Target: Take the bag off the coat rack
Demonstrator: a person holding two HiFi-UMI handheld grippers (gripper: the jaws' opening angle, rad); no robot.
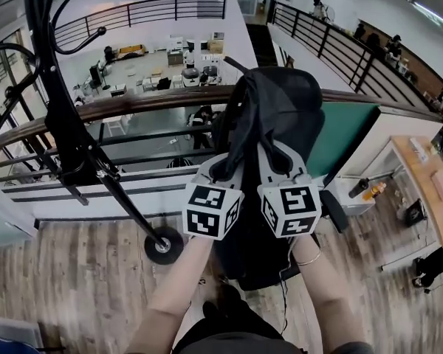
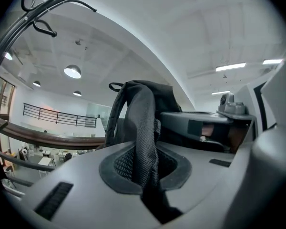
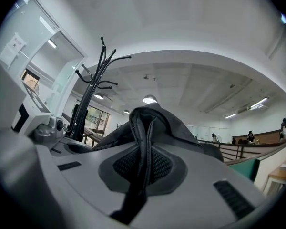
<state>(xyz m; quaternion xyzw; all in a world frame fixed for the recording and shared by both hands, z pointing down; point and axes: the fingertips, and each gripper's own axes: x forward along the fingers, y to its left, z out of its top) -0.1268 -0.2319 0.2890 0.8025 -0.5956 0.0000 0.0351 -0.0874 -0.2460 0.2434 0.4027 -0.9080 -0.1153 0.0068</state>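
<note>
Two grips on the bag [image 1: 277, 102], one strap apiece. Left gripper [image 1: 227, 169]: fingers nearly together, pinching a mesh strap [image 2: 145, 128]. Right gripper [image 1: 275, 161]: fingers closed tight on a thin strap [image 3: 144, 147]. Holding the bag at centre frame in the head view, right of the rack [image 1: 66, 124] and apart from its pole; seemingly free of the hooks [image 1: 96, 32] at upper left. Judged as lift-off done, carry-away in hand. Next: calls for drawing the load back toward the body and down, both pinches firm, no swing. Railing [image 1: 148, 100] just behind the bag across mid frame, so no room forward. Rack legs and wheel [image 1: 165, 245] at lower left, near the left forearm: steer right of them. Open floor [image 1: 74, 293] at lower left and lower right.
</note>
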